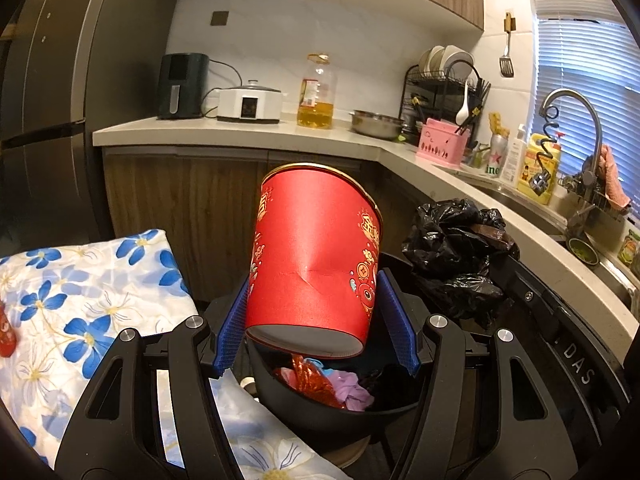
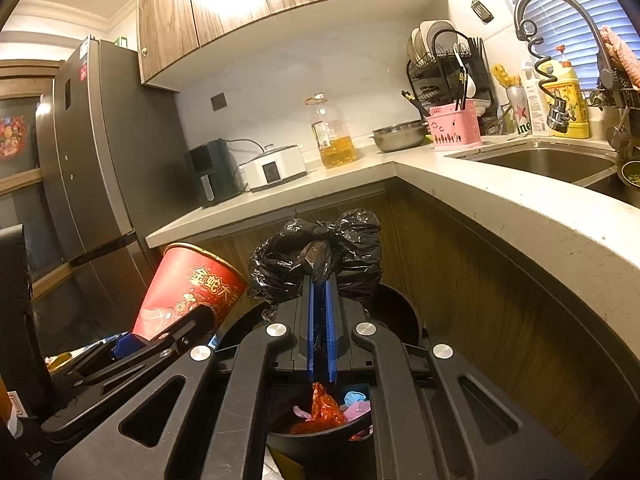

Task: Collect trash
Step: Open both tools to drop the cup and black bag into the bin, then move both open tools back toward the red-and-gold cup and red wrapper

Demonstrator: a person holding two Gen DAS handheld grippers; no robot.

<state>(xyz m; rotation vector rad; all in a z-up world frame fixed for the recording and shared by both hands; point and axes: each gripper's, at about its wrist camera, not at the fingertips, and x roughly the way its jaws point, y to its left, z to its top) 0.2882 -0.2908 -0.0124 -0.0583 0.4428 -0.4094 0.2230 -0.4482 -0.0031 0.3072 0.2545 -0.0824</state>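
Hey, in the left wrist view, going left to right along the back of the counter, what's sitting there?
Air fryer → white cooker → oil bottle → steel bowl → pink utensil caddy → beer can → yellow detergent bottle → faucet.

Red cup point(image 1: 312, 256) with gold print, black bag point(image 1: 452, 256), white cloth point(image 1: 80, 288) with blue flowers.

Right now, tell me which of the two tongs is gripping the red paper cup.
The left tongs: their blue pads clamp the creased red paper cup above the black bin. The right tongs pinch the crumpled black plastic bag instead.
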